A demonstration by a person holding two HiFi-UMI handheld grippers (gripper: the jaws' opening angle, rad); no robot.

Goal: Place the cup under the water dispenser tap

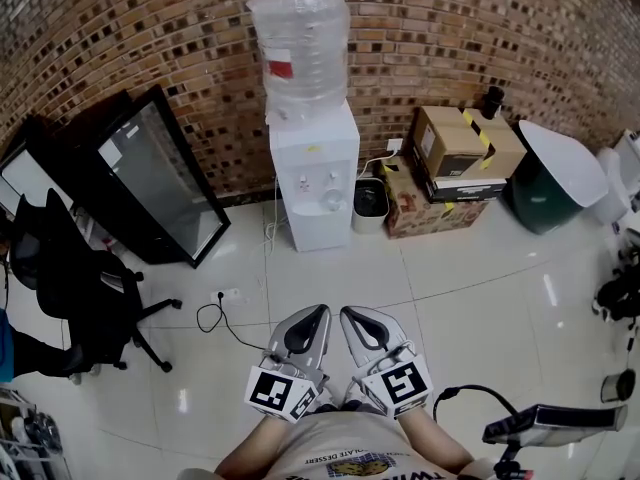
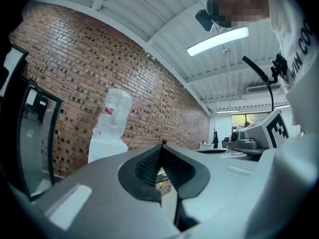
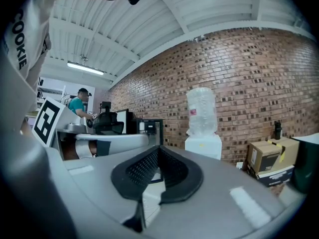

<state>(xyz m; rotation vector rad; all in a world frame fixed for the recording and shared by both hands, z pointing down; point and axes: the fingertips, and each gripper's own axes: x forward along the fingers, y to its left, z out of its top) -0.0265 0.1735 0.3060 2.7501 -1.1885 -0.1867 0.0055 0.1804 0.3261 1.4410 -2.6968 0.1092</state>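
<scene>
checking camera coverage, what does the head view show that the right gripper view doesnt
Only the head view: the looping black cable on the white tiled floor and the small black bin beside the dispenser.

Only the right gripper view: a person in a teal shirt far off in the background, and the long ceiling strip light.

Both: the white water dispenser with its clear bottle, the brown cardboard box and the brick wall. No cup shows in either.

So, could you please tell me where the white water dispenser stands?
The white water dispenser stands top centre of the head view against the brick wall, between a leaning black-framed glass panel and a small black-lined bin.
</scene>
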